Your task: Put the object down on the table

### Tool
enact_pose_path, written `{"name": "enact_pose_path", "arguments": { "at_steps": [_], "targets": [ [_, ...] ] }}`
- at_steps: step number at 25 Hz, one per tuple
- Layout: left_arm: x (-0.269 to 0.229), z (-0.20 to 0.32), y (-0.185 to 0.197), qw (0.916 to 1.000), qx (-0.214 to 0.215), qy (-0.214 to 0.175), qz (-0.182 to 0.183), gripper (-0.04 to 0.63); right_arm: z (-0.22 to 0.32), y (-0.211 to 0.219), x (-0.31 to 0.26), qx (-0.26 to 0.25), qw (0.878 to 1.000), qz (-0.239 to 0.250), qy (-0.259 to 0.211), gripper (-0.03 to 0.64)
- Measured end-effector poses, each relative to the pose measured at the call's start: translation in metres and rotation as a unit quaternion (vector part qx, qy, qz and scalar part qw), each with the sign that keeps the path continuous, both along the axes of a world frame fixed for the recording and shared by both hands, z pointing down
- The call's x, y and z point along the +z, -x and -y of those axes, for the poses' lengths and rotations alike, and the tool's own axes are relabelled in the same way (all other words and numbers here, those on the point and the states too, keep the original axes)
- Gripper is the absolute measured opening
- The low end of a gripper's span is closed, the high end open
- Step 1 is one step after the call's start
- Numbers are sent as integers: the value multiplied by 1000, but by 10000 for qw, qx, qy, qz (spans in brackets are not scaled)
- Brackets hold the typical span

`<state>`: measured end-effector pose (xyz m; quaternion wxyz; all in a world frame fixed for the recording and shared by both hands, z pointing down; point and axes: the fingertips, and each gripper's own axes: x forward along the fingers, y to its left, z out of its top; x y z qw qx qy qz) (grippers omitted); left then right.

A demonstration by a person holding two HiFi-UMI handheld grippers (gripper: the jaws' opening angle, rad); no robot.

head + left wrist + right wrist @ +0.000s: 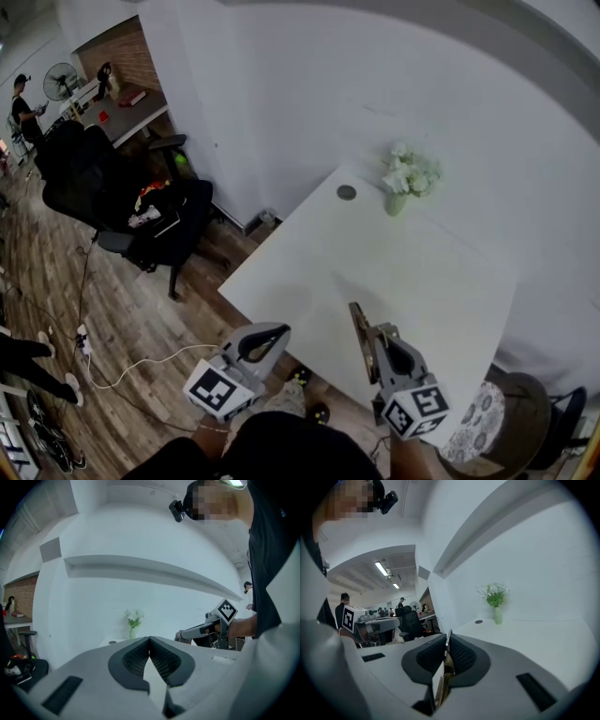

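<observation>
Your right gripper (380, 342), nearly closed, pinches a thin flat piece (359, 328) edge-up, with its long axis pointing to 11 o'clock. The bare table (441, 281) lies ahead at 12 o'clock. Your left gripper (261, 343), jaws together and empty, sits at 9 o'clock.

thin flat object (358, 322) in right tool (372, 336)

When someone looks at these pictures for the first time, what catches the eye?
The thin brown object clamped in the right tool, over the white table's near edge. Then the vase of white flowers at the table's far side, by the wall.
</observation>
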<state>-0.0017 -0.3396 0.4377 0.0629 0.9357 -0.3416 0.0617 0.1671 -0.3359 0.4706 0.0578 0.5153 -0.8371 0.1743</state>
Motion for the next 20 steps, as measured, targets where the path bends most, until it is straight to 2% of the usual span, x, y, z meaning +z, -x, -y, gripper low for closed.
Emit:
{"name": "enact_pose_path", "arguments": {
  "at_steps": [8,20],
  "targets": [
    [18,34,-5,9995,105,205,194,0,36,-8,36,165,9992,32,363,20],
    [37,62,-9,9984,169,471,275,0,67,-21,90,418,9951,-70,894,20]
  ]
}}
